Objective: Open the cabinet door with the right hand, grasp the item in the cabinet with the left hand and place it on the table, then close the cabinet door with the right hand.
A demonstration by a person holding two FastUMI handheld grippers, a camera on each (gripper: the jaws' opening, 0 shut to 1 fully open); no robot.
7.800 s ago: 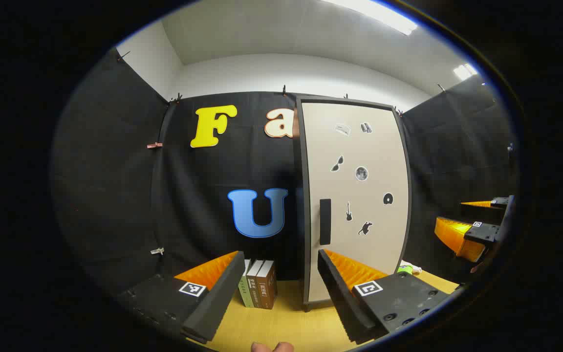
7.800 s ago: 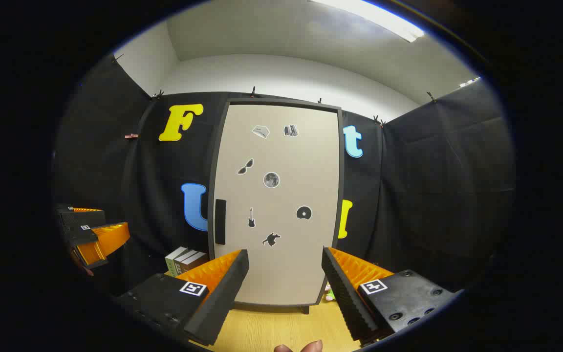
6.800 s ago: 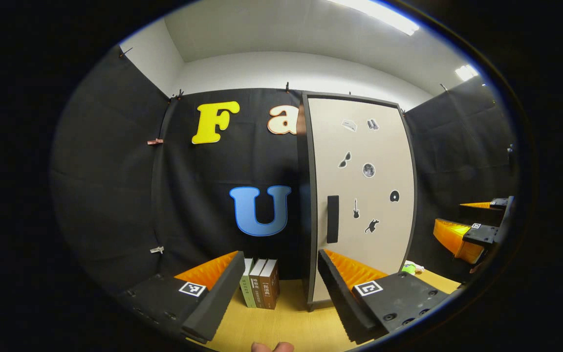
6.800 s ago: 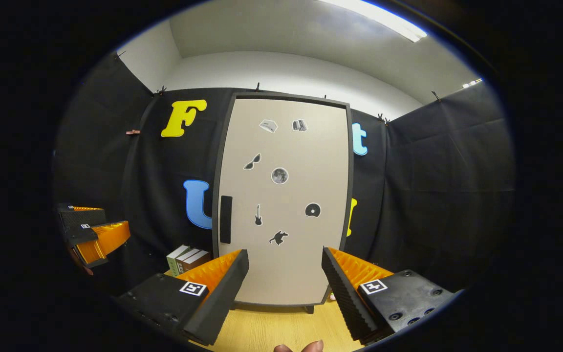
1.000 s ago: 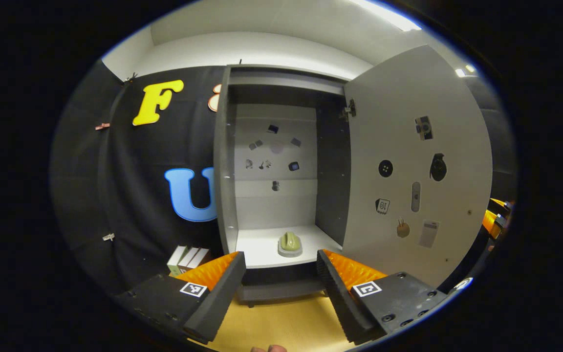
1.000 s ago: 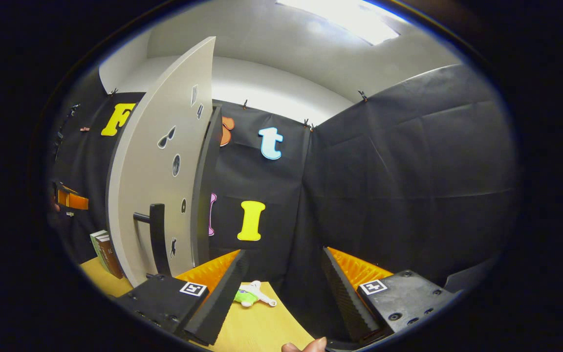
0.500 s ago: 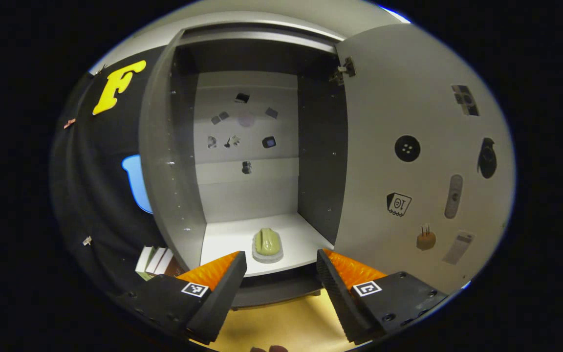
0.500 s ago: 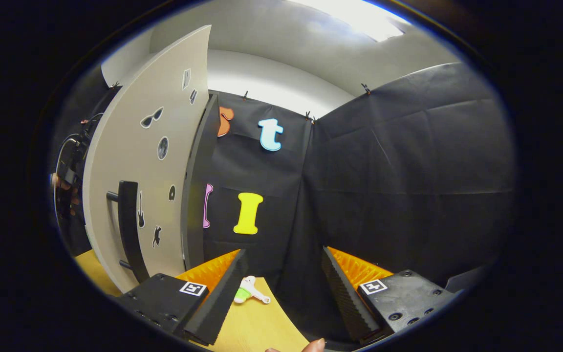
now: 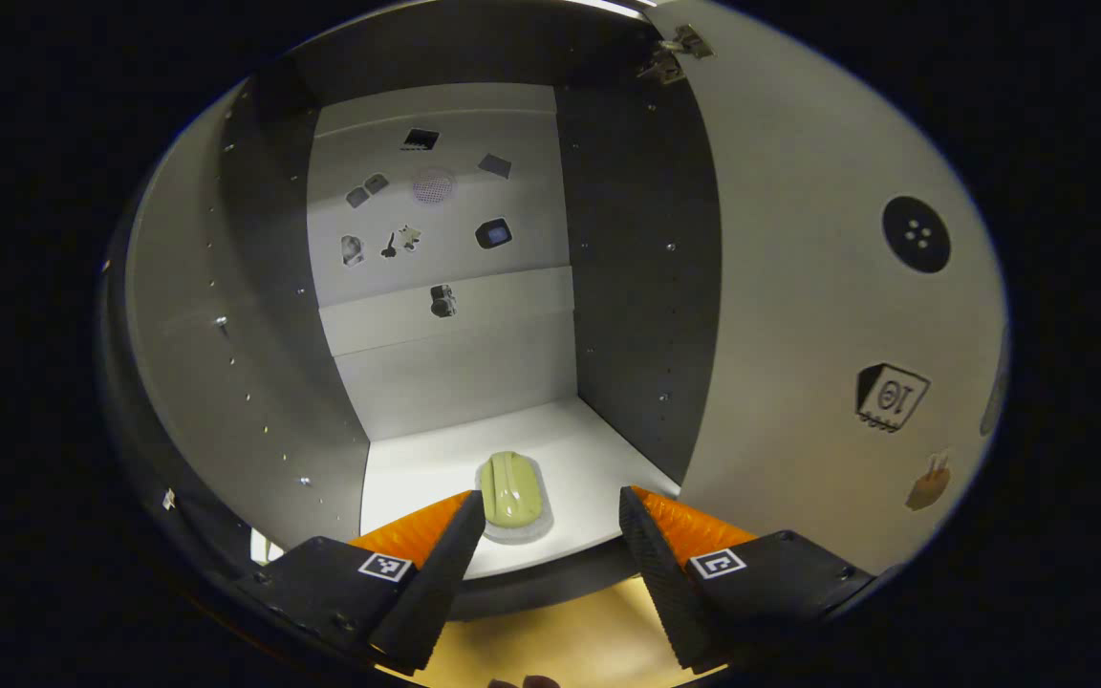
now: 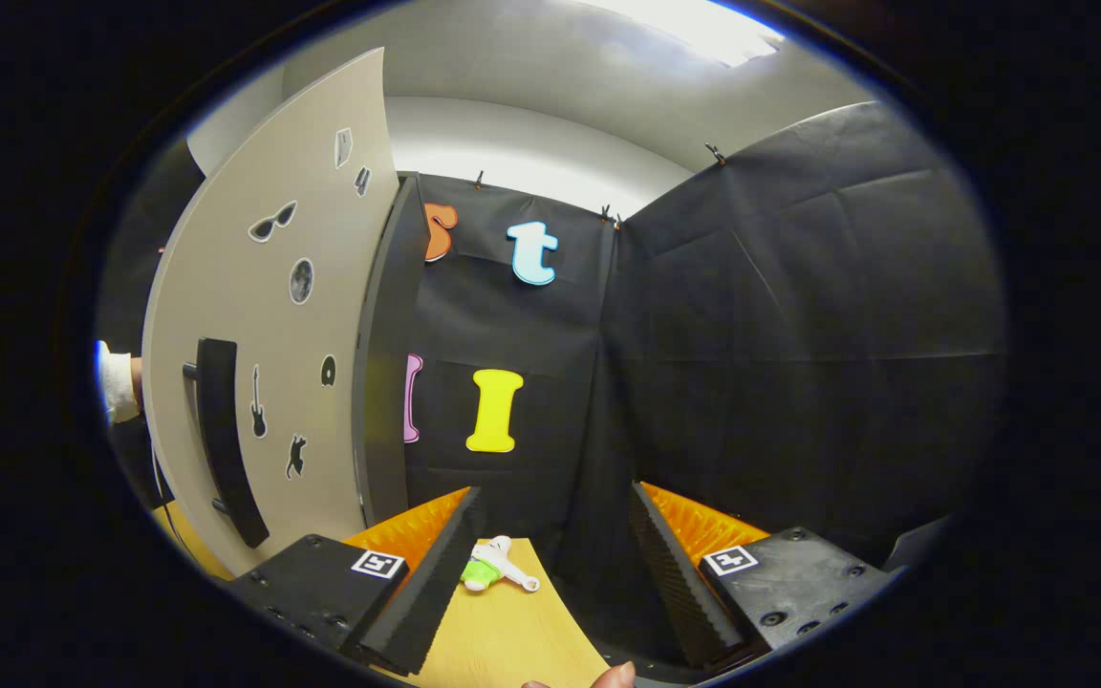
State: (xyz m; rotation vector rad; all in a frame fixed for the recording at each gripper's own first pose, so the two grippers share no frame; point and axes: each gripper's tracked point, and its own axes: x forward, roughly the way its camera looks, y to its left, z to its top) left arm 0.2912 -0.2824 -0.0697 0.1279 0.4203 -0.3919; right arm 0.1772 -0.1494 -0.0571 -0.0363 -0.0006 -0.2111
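Note:
In the left gripper view the cabinet stands wide open. A small green item (image 9: 511, 489) on a pale round base rests on the white shelf (image 9: 417, 478). My left gripper (image 9: 550, 506) is open at the shelf's front edge, its fingers a little short of the item on either side. The door's inner face (image 9: 799, 315) swings out on the right. In the right gripper view my right gripper (image 10: 550, 521) is open and holds nothing. It sits to the right of the door's outer face (image 10: 264, 363) and its dark handle (image 10: 223, 440).
A small green and white toy (image 10: 491, 568) lies on the wooden table (image 10: 503, 631) beyond the right gripper. Black cloth walls close in behind and to the right. A white sleeve (image 10: 117, 382) shows past the door's left edge.
The cabinet door was shut at first and now stands open. Over the last second the left gripper has moved in close to the shelf and the item; the right gripper drew slightly away from the door.

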